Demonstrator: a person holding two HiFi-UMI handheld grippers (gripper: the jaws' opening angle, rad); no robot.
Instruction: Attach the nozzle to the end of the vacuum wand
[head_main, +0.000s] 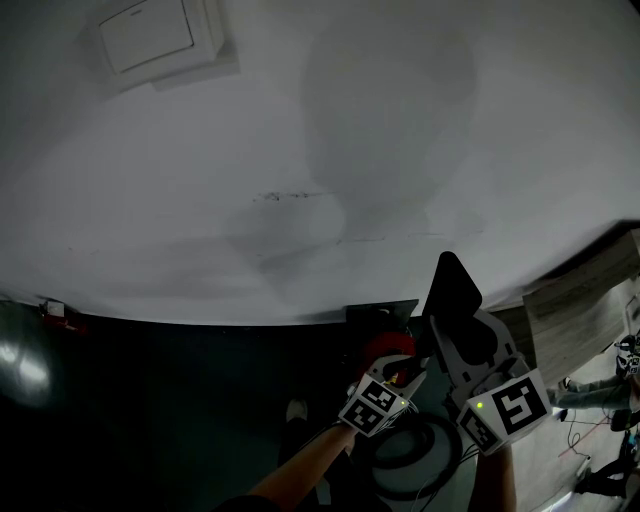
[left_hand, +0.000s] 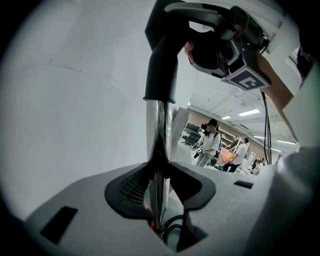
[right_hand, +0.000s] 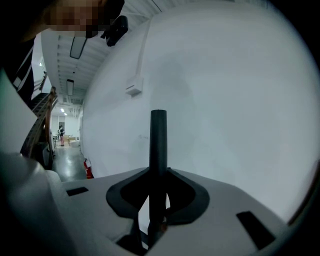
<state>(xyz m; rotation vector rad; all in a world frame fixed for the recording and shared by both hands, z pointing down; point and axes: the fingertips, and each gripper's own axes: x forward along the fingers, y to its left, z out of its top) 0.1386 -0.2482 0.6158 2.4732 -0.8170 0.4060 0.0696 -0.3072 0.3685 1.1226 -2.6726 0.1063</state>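
left gripper (left_hand: 159, 194) and right gripper (right_hand: 157, 194) have pale grey shells and black pads (left_hand: 125, 189); above the right gripper's shell, a white cube (head_main: 520, 405) with black square markers and a green light (head_main: 479, 406).

Glossy chrome-look metal wand (left_hand: 156, 135); matt black plastic nozzle (right_hand: 158, 145); smooth matt white wall (head_main: 300, 150), lightly scuffed.

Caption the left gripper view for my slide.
Left gripper clamps the chrome wand; right gripper holds the black nozzle at the wand's upper end.

A plain white wall (head_main: 300, 150) bears a pale box (head_main: 150, 35) and meets a dark floor (head_main: 150, 400).
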